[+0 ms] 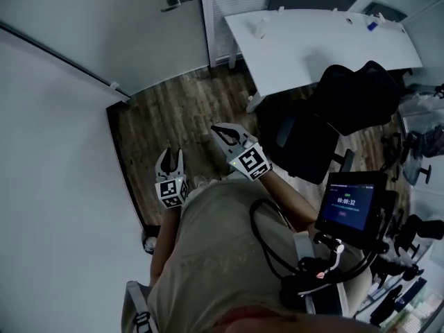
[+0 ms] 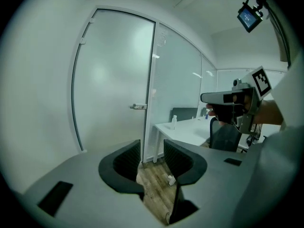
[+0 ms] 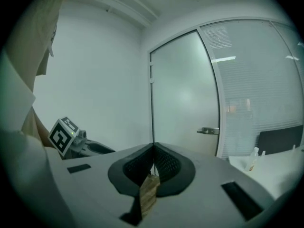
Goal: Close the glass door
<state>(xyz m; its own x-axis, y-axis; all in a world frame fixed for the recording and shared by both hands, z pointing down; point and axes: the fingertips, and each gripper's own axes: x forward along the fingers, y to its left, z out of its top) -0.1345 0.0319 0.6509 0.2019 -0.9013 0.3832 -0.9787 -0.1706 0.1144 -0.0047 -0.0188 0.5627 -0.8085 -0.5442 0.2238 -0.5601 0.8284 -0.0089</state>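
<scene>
My left tongs (image 2: pixel 152 151) are spread wide with nothing between them. My right tongs (image 3: pixel 153 148) are pressed together, empty. Ahead of both, well apart from the tips, the glass door (image 2: pixel 114 80) stands upright, long axis vertical, broad face toward me. Its handle (image 2: pixel 138 107) lies level near the right edge.

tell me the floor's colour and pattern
Brown wood-plank floor, seen best in the head view.

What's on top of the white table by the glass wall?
On the white table are a small bottle near one end and a blue object toward the other. The black chair covers part of the table's near edge, so anything there is hidden.
</scene>
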